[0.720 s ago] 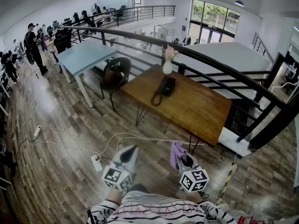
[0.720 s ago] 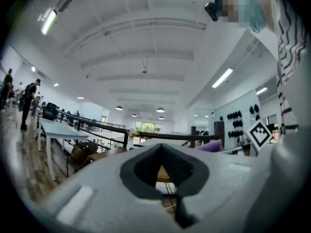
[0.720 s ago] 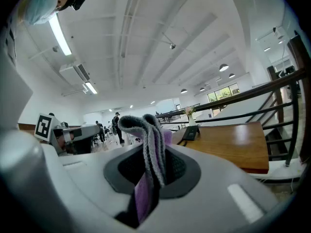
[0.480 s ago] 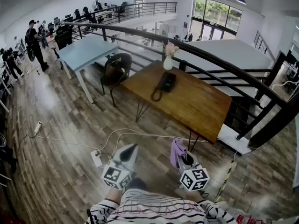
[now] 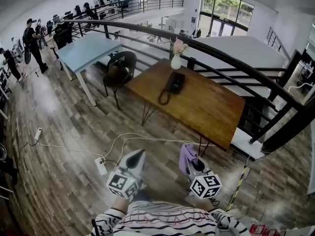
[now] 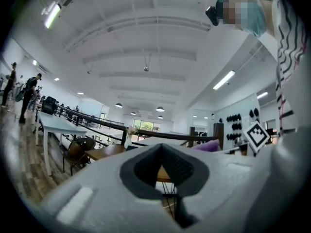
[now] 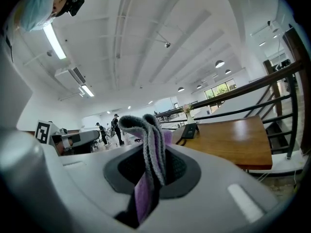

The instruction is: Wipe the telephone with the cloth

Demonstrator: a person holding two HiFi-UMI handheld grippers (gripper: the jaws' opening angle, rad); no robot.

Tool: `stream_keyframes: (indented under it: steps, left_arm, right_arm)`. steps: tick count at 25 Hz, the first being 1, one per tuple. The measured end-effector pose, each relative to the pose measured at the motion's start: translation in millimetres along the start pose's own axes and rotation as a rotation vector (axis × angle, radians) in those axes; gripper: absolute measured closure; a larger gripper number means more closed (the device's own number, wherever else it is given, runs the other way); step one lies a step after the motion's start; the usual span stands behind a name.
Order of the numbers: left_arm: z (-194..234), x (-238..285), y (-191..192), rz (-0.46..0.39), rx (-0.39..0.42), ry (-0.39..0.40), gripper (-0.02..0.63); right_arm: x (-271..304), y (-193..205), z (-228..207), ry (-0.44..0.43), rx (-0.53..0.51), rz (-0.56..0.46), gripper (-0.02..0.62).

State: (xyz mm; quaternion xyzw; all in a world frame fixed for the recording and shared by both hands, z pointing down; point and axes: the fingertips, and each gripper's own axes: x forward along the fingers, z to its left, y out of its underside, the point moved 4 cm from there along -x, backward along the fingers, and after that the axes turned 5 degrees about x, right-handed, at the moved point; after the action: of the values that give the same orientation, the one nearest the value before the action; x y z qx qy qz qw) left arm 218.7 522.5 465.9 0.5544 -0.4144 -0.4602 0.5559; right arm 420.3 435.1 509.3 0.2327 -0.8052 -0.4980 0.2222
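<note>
The black telephone (image 5: 174, 82) lies on the brown wooden table (image 5: 206, 109) well ahead of me, its coiled cord (image 5: 162, 100) trailing toward the near edge. Low in the head view my right gripper (image 5: 190, 159) is shut on a purple and grey cloth (image 5: 185, 156). In the right gripper view the cloth (image 7: 147, 130) sticks up between the jaws, and the telephone (image 7: 189, 129) is small and far off. My left gripper (image 5: 138, 155) is shut and holds nothing. Both grippers hang over the floor, short of the table.
A white vase with pink flowers (image 5: 176, 58) stands behind the telephone. A dark chair (image 5: 119, 70) and a light blue table (image 5: 88, 53) stand to the left. A black railing (image 5: 236, 65) runs behind the table. Cables and a power strip (image 5: 101, 166) lie on the floor near me.
The view has shifted slightly toward the table, which now sits a little lower and nearer. Both grippers keep their places and the cloth stays held.
</note>
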Motion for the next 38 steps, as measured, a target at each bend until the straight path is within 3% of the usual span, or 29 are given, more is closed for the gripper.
stream_keyframes:
  steps: [22,29,38]
  left_arm:
    - [236.1,76.0,-16.7,0.044,-0.046,0.1,0.607]
    - [284.9,82.2,-10.3,0.064,-0.055,0.127,0.607]
    - [302.3,131.8,3.2,0.089,-0.094,0.137,0.607]
  right_arm:
    - [228.7,-34.0,50.3,0.105,0.022,-0.034,0.546]
    - [271.5,-32.0,62.1,0.137,0.028,-0.048,0.546]
    - [308.0,-46.9,26.0,0.151,0.044,-0.033,0.546]
